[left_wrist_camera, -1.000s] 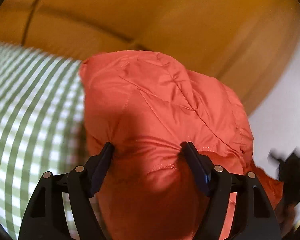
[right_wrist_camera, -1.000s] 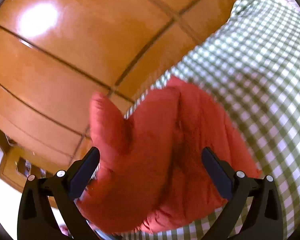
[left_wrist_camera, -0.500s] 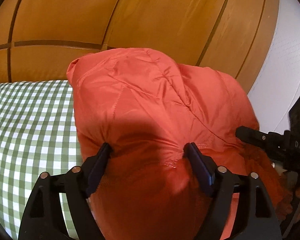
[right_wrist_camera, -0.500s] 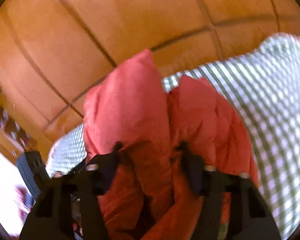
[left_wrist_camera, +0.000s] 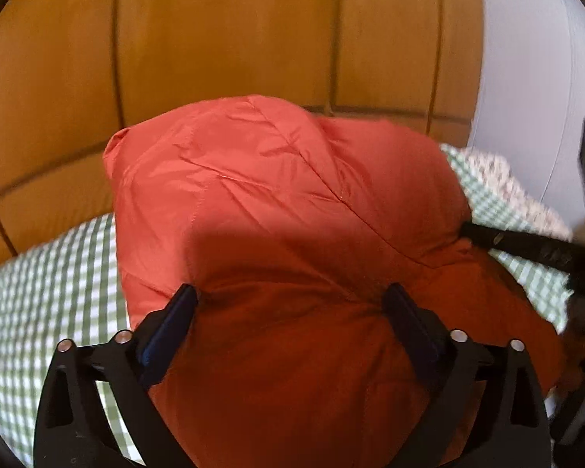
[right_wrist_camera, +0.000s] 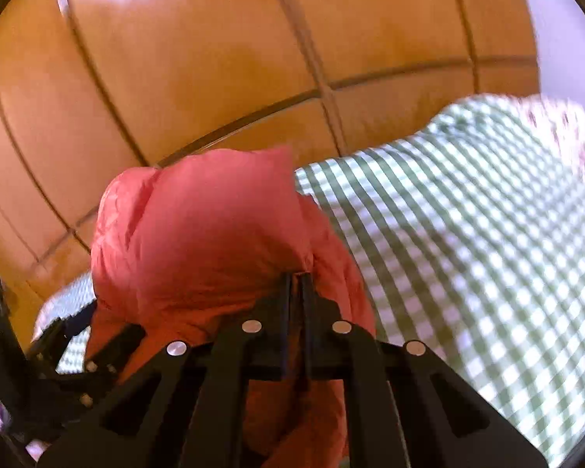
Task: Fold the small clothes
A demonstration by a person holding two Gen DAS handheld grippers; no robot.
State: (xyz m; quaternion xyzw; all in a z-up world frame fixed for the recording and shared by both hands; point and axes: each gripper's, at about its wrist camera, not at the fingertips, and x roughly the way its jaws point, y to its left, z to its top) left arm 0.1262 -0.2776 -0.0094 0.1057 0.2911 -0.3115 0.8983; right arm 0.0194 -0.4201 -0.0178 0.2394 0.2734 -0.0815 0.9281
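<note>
An orange puffy jacket (left_wrist_camera: pixel 277 195) is bunched up over a green-checked bed cover (left_wrist_camera: pixel 50 284). My left gripper (left_wrist_camera: pixel 290 300) straddles a thick bulge of it; its jaws are opening and stand wide, with the cloth filling the gap between them. In the right wrist view the jacket (right_wrist_camera: pixel 214 226) rises as a lump just ahead of my right gripper (right_wrist_camera: pixel 296 279), whose jaws are closing and stand almost together, pinching a thin fold of its edge. The right gripper's finger (left_wrist_camera: pixel 526 245) reaches into the left view at the jacket's right side.
A wooden panelled headboard (right_wrist_camera: pixel 214 58) stands close behind the jacket, seen also in the left view as the headboard (left_wrist_camera: pixel 214 39). The checked cover (right_wrist_camera: pixel 468 234) spreads to the right. A white wall (left_wrist_camera: pixel 526 78) lies at the far right.
The right jaws went from wide open around the jacket to nearly together on a fold. The left jaws spread wider and the left hand swung sideways, bringing the right gripper into its view.
</note>
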